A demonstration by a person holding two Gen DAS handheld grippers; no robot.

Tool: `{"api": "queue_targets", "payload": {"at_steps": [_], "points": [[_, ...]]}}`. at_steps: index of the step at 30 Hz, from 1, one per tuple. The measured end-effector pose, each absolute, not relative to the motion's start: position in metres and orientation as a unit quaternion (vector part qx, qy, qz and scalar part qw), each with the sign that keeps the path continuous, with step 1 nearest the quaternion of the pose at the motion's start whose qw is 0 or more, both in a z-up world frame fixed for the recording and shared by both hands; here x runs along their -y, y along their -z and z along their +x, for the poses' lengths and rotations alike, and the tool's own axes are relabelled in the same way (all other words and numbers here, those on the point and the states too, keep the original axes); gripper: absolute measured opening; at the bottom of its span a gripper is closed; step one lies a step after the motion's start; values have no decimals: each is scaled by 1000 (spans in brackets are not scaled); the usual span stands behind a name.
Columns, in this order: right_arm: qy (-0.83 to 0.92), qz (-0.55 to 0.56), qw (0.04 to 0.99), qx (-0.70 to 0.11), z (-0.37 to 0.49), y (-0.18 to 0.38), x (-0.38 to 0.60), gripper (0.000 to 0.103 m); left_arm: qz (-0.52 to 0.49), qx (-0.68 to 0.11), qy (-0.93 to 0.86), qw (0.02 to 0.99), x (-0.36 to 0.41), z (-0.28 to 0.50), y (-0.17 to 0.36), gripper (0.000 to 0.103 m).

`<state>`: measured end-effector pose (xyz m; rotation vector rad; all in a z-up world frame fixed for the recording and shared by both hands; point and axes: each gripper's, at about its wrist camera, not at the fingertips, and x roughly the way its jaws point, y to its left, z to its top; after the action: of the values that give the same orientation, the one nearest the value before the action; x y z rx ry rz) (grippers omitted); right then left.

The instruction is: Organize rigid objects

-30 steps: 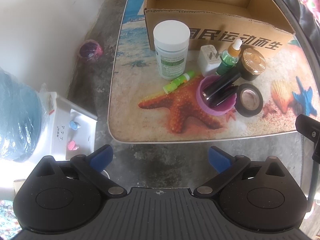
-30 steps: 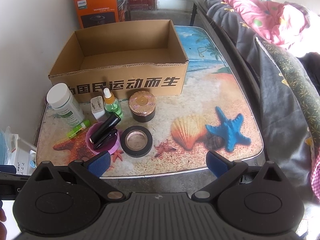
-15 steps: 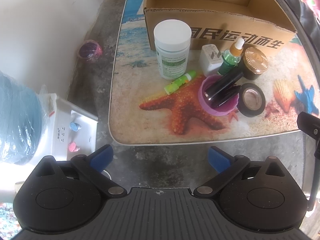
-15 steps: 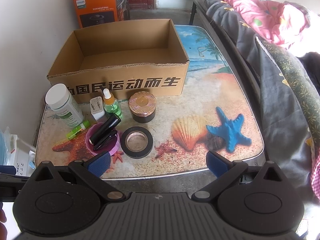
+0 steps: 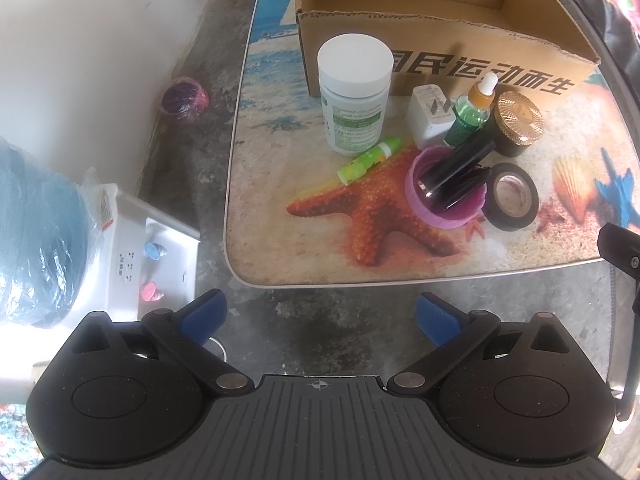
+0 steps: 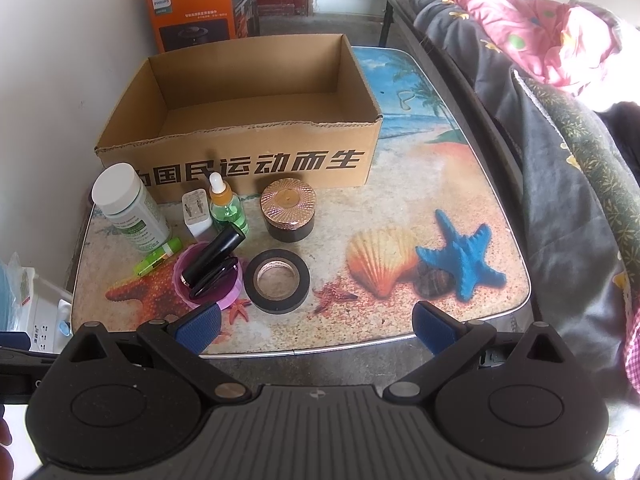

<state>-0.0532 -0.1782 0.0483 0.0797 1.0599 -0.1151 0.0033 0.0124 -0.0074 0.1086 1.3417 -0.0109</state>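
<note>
An empty open cardboard box (image 6: 256,160) (image 5: 440,64) stands at the back of a beach-print table (image 6: 420,200). In front of it are a white pill bottle (image 5: 354,92) (image 6: 128,208), a white plug adapter (image 5: 430,114) (image 6: 197,212), a green dropper bottle (image 5: 472,112) (image 6: 226,206), a gold-lidded jar (image 5: 516,122) (image 6: 289,214), a green tube (image 5: 370,160) (image 6: 158,260), a purple cup holding black tubes (image 5: 446,188) (image 6: 208,270) and a black tape roll (image 5: 512,196) (image 6: 278,280). My left gripper (image 5: 320,316) and right gripper (image 6: 316,322) are open and empty, before the table's near edge.
A white water dispenser with a blue bottle (image 5: 40,232) stands left of the table. A purple ball (image 5: 185,98) lies on the floor by the wall. A bed with dark and pink bedding (image 6: 560,120) runs along the right. An orange box (image 6: 200,4) stands behind.
Both grippers have drifted only slightly; the objects sit a little lower and nearer in the left wrist view. Nothing on the table has moved.
</note>
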Motion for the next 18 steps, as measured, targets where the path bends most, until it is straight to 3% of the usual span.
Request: {"api": "queue_targets", "payload": {"at_steps": [18], "points": [[60,33,860,-505,-49,-49,176,103,52,-625,2,779,-13,5,10,101]]}}
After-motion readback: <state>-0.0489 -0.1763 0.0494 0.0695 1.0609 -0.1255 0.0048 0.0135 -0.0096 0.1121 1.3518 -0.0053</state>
